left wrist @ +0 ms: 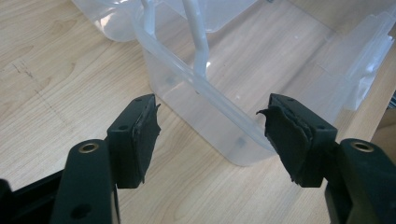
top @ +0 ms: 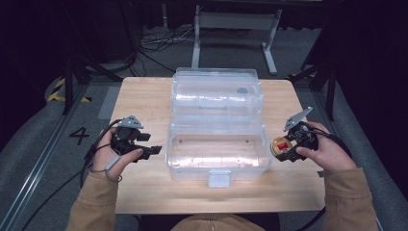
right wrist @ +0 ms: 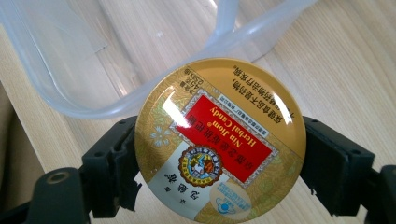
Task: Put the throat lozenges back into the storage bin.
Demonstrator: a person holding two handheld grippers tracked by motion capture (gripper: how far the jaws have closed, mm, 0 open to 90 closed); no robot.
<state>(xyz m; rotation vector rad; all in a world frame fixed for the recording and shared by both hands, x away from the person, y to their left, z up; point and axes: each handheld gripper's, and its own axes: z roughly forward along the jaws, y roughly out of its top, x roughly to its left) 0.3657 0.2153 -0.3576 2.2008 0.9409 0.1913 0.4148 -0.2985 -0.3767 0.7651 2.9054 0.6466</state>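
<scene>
Clamped between the right tongs (right wrist: 219, 154) sits a round gold candy tin with a red label (right wrist: 219, 140), held flat by its sides just above the light wooden worktop (top: 144, 101), close to the right wall of a clear plastic storage box (top: 216, 149). At the box's left side, the left tongs (left wrist: 208, 135) gape wide with nothing between them, aimed at the near corner of the box wall. That box lies open mid-worktop, its hinged lid (top: 216, 91) thrown back, its bottom bare. A grey latch (top: 220, 178) juts from its front edge.
</scene>
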